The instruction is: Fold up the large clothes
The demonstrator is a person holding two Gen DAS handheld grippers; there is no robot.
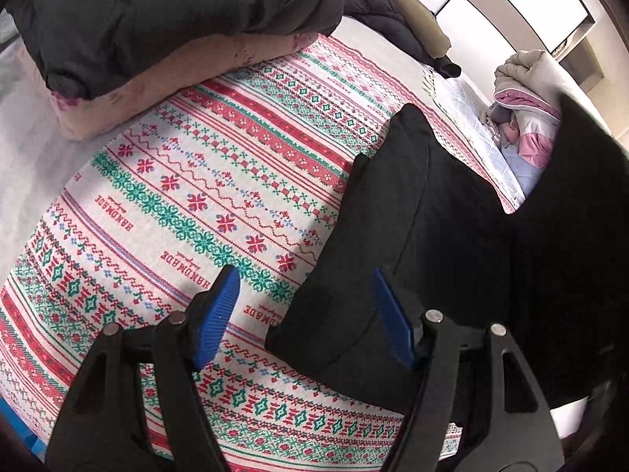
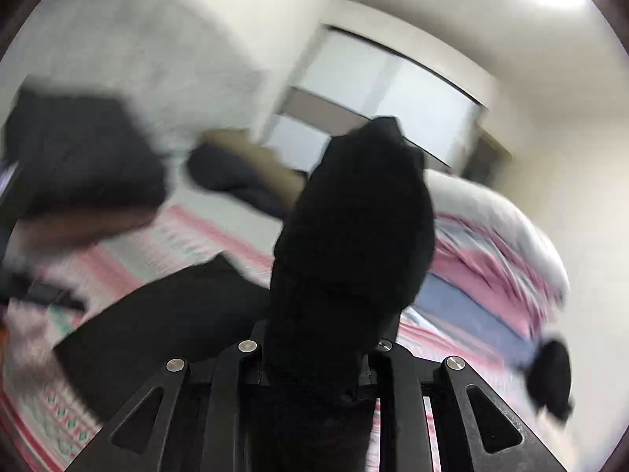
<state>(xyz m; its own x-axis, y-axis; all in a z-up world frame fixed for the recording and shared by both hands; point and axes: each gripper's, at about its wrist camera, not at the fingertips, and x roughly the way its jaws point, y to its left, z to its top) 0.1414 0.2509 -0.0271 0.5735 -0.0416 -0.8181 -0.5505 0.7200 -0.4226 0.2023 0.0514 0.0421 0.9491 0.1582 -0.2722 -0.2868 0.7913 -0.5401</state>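
Observation:
A large black garment (image 1: 412,236) lies partly flat on the patterned bedspread (image 1: 188,196), and its right side rises off the bed. My left gripper (image 1: 304,279) hovers open above the bedspread. Its right blue pad (image 1: 393,318) is over the garment's near edge and its left blue pad (image 1: 216,314) is over bare bedspread, gripping nothing. In the blurred right wrist view, my right gripper (image 2: 318,354) is shut on a bunched part of the black garment (image 2: 354,236). That bunch stands up between the jaws and hides the fingertips. The rest of the garment trails down to the bed.
A dark puffy jacket (image 1: 157,19) rests on a pink folded item (image 1: 129,98) at the back left. Another dark jacket (image 1: 393,19) lies farther back. A heap of pink, blue and grey bedding (image 1: 526,118) sits at the right, and white wardrobe doors (image 1: 511,0) stand behind.

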